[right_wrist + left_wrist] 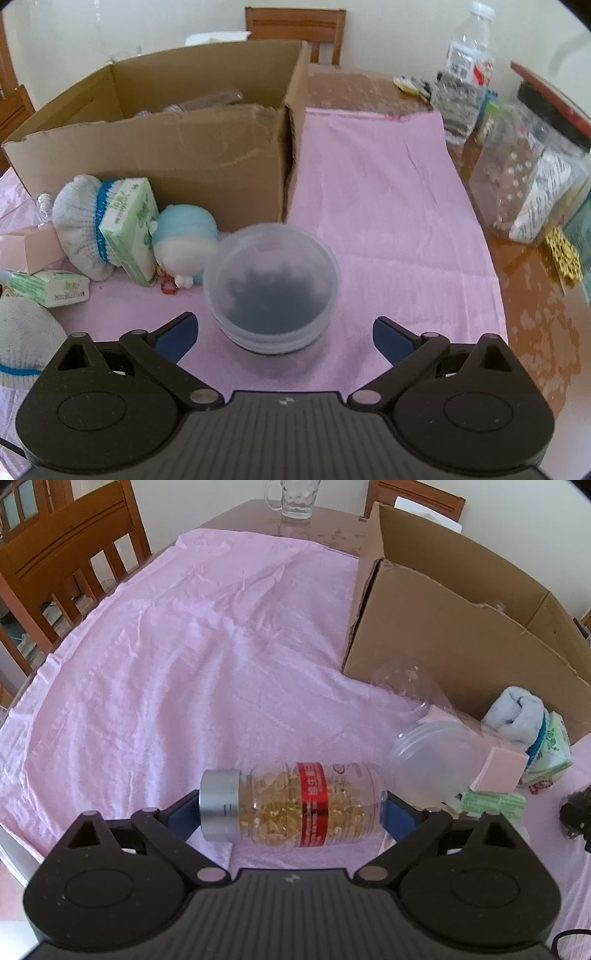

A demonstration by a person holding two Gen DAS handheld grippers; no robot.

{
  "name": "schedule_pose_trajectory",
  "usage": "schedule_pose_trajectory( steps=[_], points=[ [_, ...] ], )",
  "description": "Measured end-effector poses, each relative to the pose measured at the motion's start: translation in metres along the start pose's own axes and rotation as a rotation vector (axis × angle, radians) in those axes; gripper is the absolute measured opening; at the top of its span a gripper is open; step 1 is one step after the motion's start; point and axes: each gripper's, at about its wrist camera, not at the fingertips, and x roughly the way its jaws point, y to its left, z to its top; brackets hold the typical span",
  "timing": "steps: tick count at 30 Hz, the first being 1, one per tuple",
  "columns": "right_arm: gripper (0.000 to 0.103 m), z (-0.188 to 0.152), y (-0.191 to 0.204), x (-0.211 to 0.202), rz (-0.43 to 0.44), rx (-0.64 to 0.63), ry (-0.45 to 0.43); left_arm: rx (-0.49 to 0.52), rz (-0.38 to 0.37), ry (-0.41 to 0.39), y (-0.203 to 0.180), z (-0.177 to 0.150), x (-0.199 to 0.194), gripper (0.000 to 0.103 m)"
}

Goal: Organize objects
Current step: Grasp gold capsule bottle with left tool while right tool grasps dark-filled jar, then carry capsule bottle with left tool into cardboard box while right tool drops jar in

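In the left wrist view, a clear bottle of yellow capsules (295,805) with a silver cap and a red label lies crosswise between my left gripper's (291,808) blue pads. One pad touches the cap and the other the bottom, so the gripper is shut on it end to end. In the right wrist view, my right gripper (284,330) is open. A blurred translucent plastic tub (271,288) with dark contents stands on the pink cloth (388,221) between and just ahead of its fingertips, with a gap on each side.
An open cardboard box (166,147) stands behind rolled socks (81,225), green tissue packs (129,232) and a blue plush doll (184,240). An empty clear jar (428,768) lies beside the capsule bottle. A water bottle (465,85) and clear bags (535,166) are at right, a glass mug (295,498) at the far edge.
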Motion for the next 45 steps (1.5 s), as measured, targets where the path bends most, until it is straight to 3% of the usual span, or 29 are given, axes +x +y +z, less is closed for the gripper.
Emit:
schedule_pose_trajectory(
  steps=[2,10,20,29,42,45],
  points=[
    [0.097,0.002,0.001,0.0,0.004,-0.009,-0.01,-0.001,-0.004,-0.001,0.0,0.0,0.0,0.095],
    [0.06,0.005,0.006,-0.001,0.0,-0.045,0.007,0.002,-0.012,0.0,0.004,0.001,-0.003,0.095],
    [0.059,0.012,0.006,-0.012,0.068,-0.103,0.029,0.056,-0.025,0.03,0.017,0.008,-0.014,0.095],
    [0.059,0.035,0.008,-0.046,0.126,-0.186,0.033,0.198,-0.045,0.011,0.015,0.046,-0.049,0.095],
    [0.059,0.113,0.03,-0.088,0.213,-0.312,-0.081,0.43,-0.182,-0.089,-0.048,0.133,-0.08,0.095],
    [0.059,0.13,0.036,-0.082,0.152,-0.263,-0.107,0.478,-0.172,-0.112,-0.066,0.146,-0.074,0.095]
  ],
)
